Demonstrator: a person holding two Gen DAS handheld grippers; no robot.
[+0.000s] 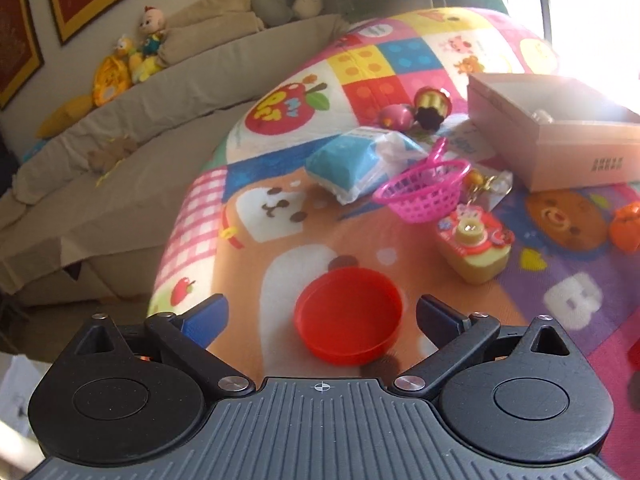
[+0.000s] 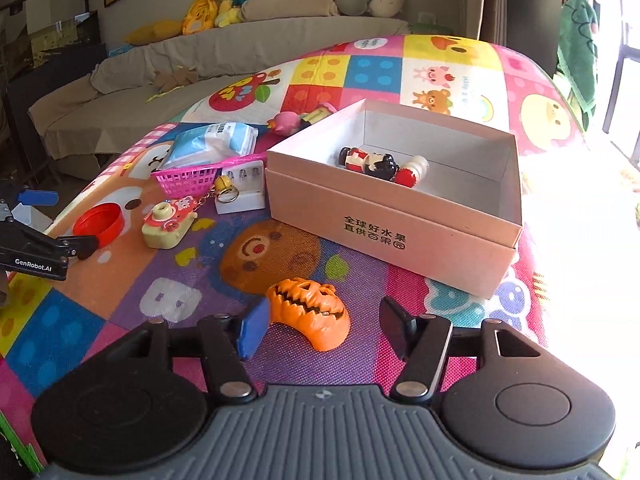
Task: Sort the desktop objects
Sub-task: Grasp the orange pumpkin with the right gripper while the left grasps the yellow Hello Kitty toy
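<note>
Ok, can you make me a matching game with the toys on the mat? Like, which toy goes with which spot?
Things:
1. pumpkin
2. red lid
3. doll
4. camera toy

Places:
A. lying inside the box
B. between the open jaws of the left gripper
C. beside the pink basket
D. between the open jaws of the right gripper

Pairs: 1-D, 2-B, 3-A, 4-C

I see bare mat around the orange pumpkin (image 2: 308,316); the pink box (image 2: 394,216) walls off the far side.
</note>
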